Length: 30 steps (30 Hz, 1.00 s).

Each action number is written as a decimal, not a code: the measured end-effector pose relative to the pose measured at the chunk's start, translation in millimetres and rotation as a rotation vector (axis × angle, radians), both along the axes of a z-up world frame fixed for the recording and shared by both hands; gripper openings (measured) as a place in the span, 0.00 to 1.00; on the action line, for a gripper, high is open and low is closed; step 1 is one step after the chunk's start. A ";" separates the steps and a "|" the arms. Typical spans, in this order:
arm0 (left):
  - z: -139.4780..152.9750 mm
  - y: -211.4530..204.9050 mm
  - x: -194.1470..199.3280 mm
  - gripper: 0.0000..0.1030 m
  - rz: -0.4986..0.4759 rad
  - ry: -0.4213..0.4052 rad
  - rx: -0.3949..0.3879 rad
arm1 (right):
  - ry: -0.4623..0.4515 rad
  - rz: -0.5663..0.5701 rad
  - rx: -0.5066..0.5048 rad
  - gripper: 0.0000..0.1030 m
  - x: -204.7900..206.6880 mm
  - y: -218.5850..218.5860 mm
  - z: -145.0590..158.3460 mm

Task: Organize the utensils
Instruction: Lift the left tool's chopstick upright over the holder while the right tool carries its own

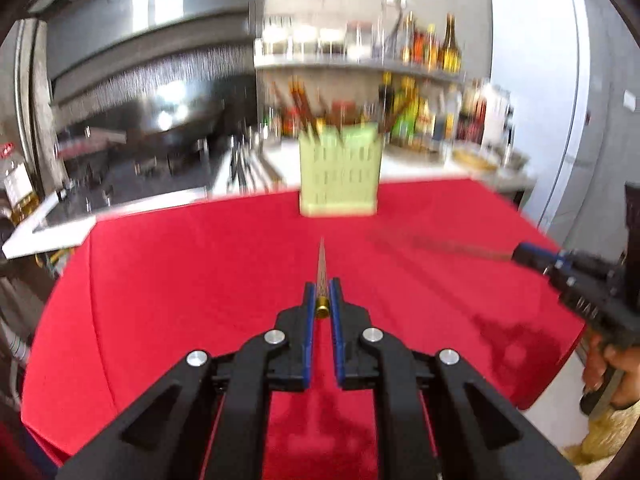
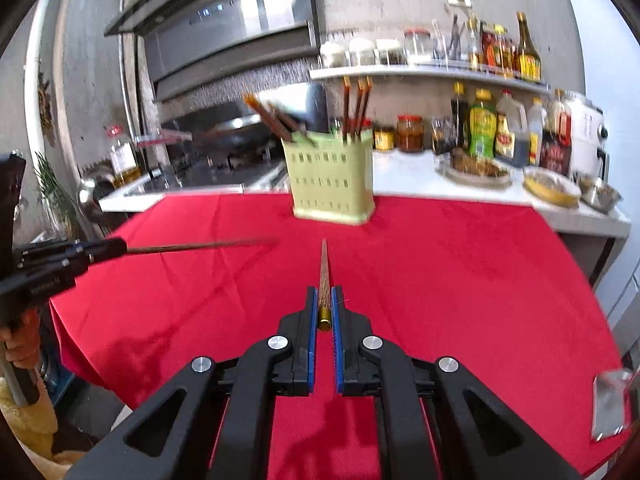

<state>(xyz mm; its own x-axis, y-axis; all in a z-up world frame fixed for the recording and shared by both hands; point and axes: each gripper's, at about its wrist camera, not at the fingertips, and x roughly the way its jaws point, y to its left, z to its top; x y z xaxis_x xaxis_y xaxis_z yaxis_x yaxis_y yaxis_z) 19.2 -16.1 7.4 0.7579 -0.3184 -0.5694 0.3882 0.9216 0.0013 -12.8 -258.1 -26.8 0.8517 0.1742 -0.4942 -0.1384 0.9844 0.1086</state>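
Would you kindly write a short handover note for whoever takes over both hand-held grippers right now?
Left hand-held gripper: shut on a chopstick, tip forward, above the red cloth.
Right hand-held gripper: shut on another chopstick, likewise.
Green holder stands at the cloth's far edge, several chopsticks already inside.
Left to do: drop both held chopsticks into the holder.

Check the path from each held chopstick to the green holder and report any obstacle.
Nothing visible blocks either path. The left gripper and right gripper each clamp a chopstick pointing at the green holder; only bare red tablecloth lies between.
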 end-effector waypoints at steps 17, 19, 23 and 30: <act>68.3 -4.3 20.7 0.07 -0.009 -0.187 -0.091 | -0.163 0.046 -0.067 0.07 44.5 22.3 110.3; 66.3 -2.2 21.5 0.07 -0.009 -0.194 -0.091 | -0.155 0.048 -0.080 0.07 47.8 25.5 107.8; 55.2 -4.3 18.1 0.07 -0.029 -0.185 -0.059 | -0.175 0.029 -0.101 0.07 44.8 25.5 100.2; -0.4 -14.9 40.6 0.06 -0.055 0.011 -0.009 | -0.086 0.028 -0.110 0.07 51.5 25.4 68.5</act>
<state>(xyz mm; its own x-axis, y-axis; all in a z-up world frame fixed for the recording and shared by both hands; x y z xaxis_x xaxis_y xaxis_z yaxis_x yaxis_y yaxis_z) 59.8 -31.0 7.0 0.7328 -0.3647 -0.5744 0.4382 0.8988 -0.0115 38.7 -232.7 41.6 0.8873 0.1475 -0.4370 -0.1706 0.9853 -0.0137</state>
